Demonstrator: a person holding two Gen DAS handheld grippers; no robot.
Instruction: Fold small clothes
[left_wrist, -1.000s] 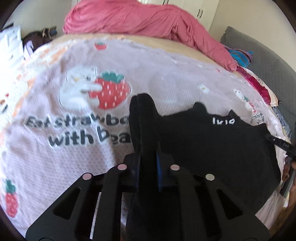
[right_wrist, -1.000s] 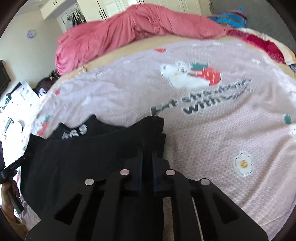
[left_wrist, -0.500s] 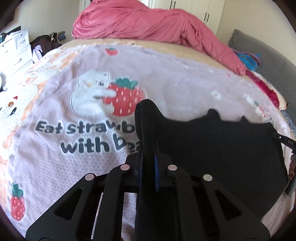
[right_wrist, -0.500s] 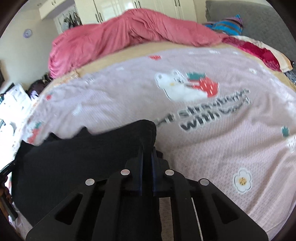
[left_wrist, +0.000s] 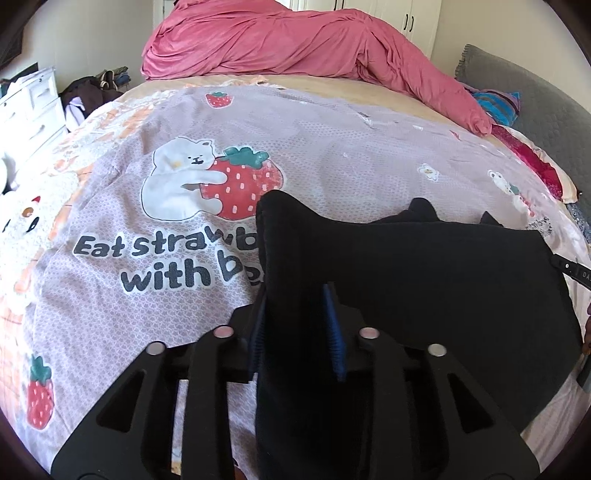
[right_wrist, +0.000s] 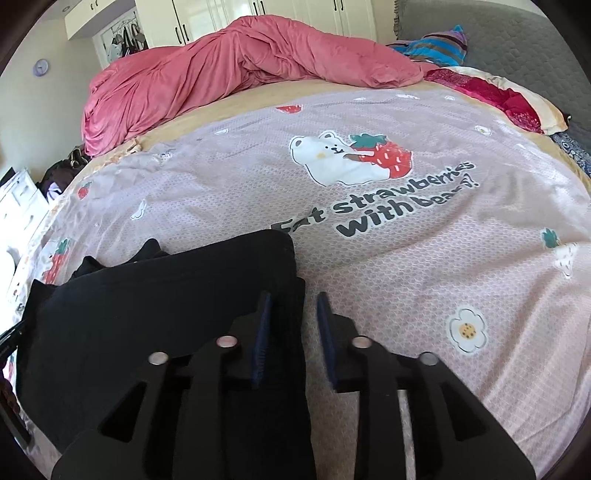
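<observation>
Black fabric garment (left_wrist: 424, 295) folded over once on the lilac strawberry-print bedspread (left_wrist: 110, 295), lower frame.
Your left claw (left_wrist: 295, 325) and right claw (right_wrist: 291, 332) have just spread, letting go; further folds probably remain.

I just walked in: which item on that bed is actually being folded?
Look at the bedspread printed with a bear and a strawberry. At its near edge lies the black garment, folded over flat. It is the only plain black cloth there, unlike the pink duvet heaped at the far side.
</observation>
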